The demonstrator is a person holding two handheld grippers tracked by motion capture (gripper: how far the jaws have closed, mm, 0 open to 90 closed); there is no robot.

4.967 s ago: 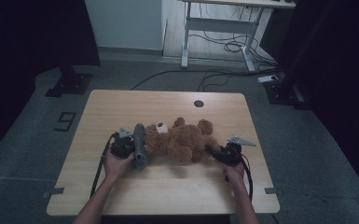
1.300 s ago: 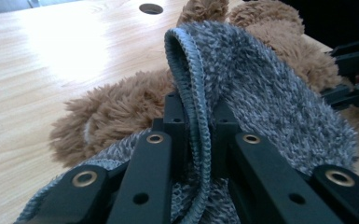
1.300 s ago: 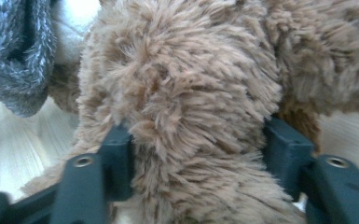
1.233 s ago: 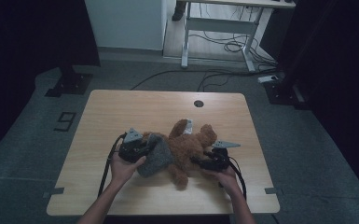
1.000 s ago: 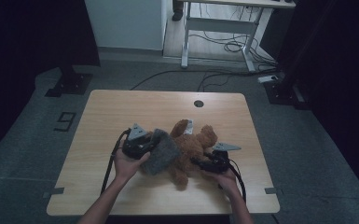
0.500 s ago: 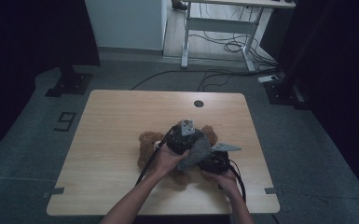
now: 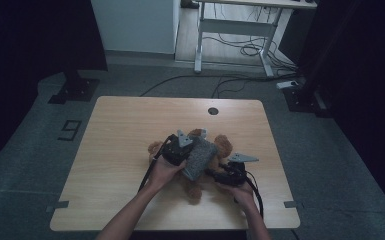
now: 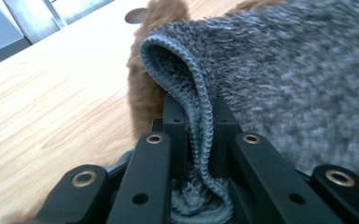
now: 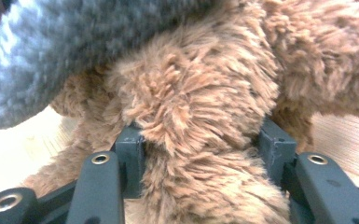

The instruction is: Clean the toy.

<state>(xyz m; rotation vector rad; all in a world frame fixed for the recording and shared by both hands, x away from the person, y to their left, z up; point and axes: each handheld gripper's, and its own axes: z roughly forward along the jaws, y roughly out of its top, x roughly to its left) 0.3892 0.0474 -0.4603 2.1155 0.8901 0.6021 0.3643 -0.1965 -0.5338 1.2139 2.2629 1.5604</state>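
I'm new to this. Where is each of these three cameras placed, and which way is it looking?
High view: fixed above the person's side, looking forward and down on the wooden table; both forearms, the left gripper and the right gripper show.
Left gripper view: rides that gripper, looking along its black jaws, shut on the grey cloth's hem.
Right gripper view: rides that gripper, looking along its jaws, which clasp a limb of the brown teddy bear.
Shared: all three show the cloth draped over the bear.
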